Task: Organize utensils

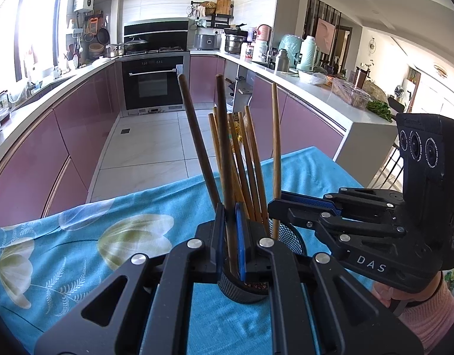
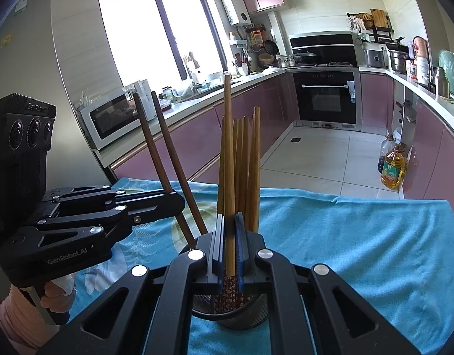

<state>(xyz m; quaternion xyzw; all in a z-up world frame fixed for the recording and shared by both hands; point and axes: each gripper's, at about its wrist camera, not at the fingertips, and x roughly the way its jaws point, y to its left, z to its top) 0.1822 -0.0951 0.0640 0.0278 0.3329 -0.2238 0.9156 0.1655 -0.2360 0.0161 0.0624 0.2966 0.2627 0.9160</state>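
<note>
Both jaws are clamped: left gripper (image 1: pixel 230 236) on a dark brown wooden chopstick (image 1: pixel 225 148), right gripper (image 2: pixel 229 242) on a light bamboo chopstick (image 2: pixel 228 162), both upright, tips in the black mesh holder (image 2: pixel 231 315) lower centre.

Right tongs (image 2: pixel 229 254) clamp one light chopstick (image 2: pixel 228 159) upright above mesh holder (image 2: pixel 232 315); left tongs (image 2: pixel 179 204) grip dark chopstick (image 2: pixel 151 145) alongside.

A blue floral tablecloth (image 1: pixel 79 236) is being lit by daylight from the wide window (image 2: pixel 144 35). A black built-in oven (image 1: pixel 153 84) is being flanked by glossy mauve cabinets (image 1: pixel 79 124), while a white microwave (image 2: pixel 114 118) and a yellow oil bottle (image 2: pixel 393 167) are being shown nearby.
</note>
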